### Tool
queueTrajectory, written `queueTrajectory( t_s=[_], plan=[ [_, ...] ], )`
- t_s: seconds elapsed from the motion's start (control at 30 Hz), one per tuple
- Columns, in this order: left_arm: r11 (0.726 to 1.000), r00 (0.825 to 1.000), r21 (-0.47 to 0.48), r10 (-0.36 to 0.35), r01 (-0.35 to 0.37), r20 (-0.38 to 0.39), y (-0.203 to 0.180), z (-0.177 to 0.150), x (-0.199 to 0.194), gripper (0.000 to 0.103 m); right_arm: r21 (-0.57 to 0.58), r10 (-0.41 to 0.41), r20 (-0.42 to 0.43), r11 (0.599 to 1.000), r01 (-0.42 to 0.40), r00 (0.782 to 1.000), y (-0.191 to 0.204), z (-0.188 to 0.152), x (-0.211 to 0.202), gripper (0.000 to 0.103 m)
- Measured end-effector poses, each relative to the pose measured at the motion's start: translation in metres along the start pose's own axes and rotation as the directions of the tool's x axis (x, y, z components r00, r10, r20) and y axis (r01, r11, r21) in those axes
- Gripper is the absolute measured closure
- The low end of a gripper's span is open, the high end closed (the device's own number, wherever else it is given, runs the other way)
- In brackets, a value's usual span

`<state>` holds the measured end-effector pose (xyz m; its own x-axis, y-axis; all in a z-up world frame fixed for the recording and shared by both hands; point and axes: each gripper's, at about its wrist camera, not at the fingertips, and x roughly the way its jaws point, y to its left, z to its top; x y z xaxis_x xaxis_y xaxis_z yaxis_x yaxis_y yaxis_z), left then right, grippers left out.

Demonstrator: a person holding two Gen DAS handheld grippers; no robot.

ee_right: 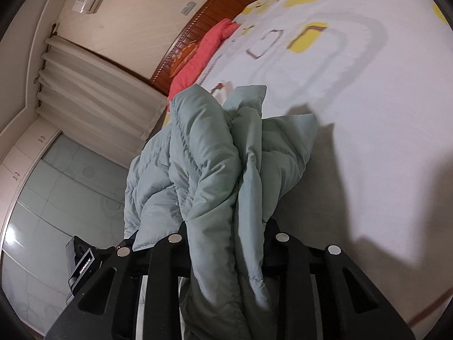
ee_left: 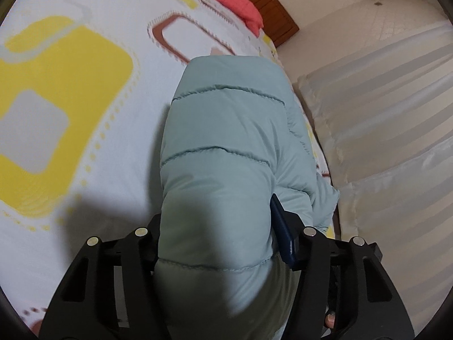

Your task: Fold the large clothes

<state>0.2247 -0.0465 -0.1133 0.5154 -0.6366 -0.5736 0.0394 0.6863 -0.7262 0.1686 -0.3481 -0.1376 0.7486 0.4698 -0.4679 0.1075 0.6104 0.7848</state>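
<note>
both grippers, left (ee_left: 215, 243) and right (ee_right: 226, 238), clenched on puffy jacket (ee_left: 226, 130); i'd lift evenly, keeping the quilted edge taut.

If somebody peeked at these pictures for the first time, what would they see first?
Probably the puffy pale green jacket, right in the middle of both pictures and squeezed in the left tongs and the right tongs. Next comes the white bedsheet with big yellow squares, spread out beneath the jacket. Then the bright coral pillow at the far end, against the wooden headboard.
</note>
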Motion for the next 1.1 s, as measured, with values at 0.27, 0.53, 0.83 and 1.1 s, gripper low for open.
queueTrajectory(
  t_s=[0.27, 0.53, 0.83, 1.1],
  plan=[
    [0.999, 0.995, -0.036, 0.016, -0.013, 0.096, 0.033, 0.054, -0.043, 0.045, -0.045, 0.094, -0.051, 0.994, -0.096, 0.994, 0.057, 0.010, 0.064, 0.076],
    [0.991, 0.993, -0.110, 0.089, -0.080, 0.079, 0.097, 0.063, -0.030, 0.045, -0.040, 0.047, -0.152, 0.998, -0.053, 0.987, 0.055, -0.006, 0.138, 0.076],
    [0.992, 0.997, -0.123, 0.039, -0.031, 0.069, 0.113, 0.067, -0.051, 0.024, -0.045, 0.009, -0.171, 0.999, -0.017, 0.985, 0.057, -0.005, 0.125, 0.031],
    [0.979, 0.996, -0.202, 0.004, 0.014, 0.087, 0.123, 0.093, -0.054, 0.017, -0.015, 0.023, -0.140, 1.000, -0.025, 0.990, 0.054, 0.033, 0.123, 0.029]
  ],
)
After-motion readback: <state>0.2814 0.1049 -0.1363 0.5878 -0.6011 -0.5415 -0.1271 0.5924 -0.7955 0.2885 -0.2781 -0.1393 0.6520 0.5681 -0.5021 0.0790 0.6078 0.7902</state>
